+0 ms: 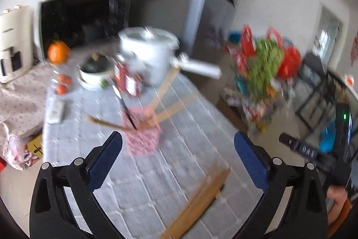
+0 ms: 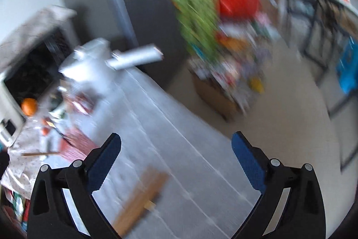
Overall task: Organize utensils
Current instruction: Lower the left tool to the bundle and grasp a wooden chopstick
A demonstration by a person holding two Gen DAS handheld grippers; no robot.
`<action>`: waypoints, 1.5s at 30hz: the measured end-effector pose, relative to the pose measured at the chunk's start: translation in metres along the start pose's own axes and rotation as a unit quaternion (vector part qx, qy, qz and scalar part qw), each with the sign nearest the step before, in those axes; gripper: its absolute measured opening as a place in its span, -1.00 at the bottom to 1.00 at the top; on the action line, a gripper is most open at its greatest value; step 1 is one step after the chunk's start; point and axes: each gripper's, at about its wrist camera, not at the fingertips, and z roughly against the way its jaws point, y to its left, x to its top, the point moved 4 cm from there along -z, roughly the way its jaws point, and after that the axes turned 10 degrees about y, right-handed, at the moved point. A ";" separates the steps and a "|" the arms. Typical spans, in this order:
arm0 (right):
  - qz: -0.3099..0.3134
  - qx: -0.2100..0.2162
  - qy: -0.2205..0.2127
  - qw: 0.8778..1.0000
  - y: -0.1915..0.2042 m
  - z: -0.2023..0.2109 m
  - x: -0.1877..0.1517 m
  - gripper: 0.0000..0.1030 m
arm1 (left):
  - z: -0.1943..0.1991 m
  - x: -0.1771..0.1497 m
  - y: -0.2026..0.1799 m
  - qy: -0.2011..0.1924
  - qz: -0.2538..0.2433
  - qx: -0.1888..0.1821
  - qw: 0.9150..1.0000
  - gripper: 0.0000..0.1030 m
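A pink patterned holder (image 1: 143, 138) stands on the grey quilted table (image 1: 179, 171) with several wooden utensils (image 1: 164, 91) and a dark-handled knife (image 1: 125, 104) sticking out of it. A bundle of loose wooden utensils (image 1: 201, 196) lies on the table below my left gripper (image 1: 177, 151), which is open and empty. The same bundle (image 2: 143, 194) lies between the fingers of my right gripper (image 2: 175, 152), also open and empty. The holder (image 2: 76, 145) shows blurred at left. Both views are motion-blurred.
A white pot (image 1: 147, 55) with a long handle, a bowl with a dark squash (image 1: 96, 71), red-white cartons (image 1: 127, 80), tomatoes (image 1: 62, 84) and a remote (image 1: 56, 111) stand at the table's far end. A cluttered plant stand (image 1: 264, 73) is beyond the right edge.
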 end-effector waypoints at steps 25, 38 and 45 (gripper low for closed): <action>-0.132 0.085 0.258 0.953 -0.056 -0.103 -0.039 0.87 | -0.234 -0.037 -0.062 0.322 -0.075 0.018 0.944 -0.53; -0.052 0.152 0.266 0.950 0.017 -0.108 -0.027 0.18 | -0.169 -0.048 -0.009 0.238 -0.045 -0.010 0.970 -0.86; -0.043 0.183 0.321 0.928 0.068 -0.135 -0.033 -0.33 | -0.094 -0.057 0.024 0.174 -0.012 -0.036 0.984 -0.86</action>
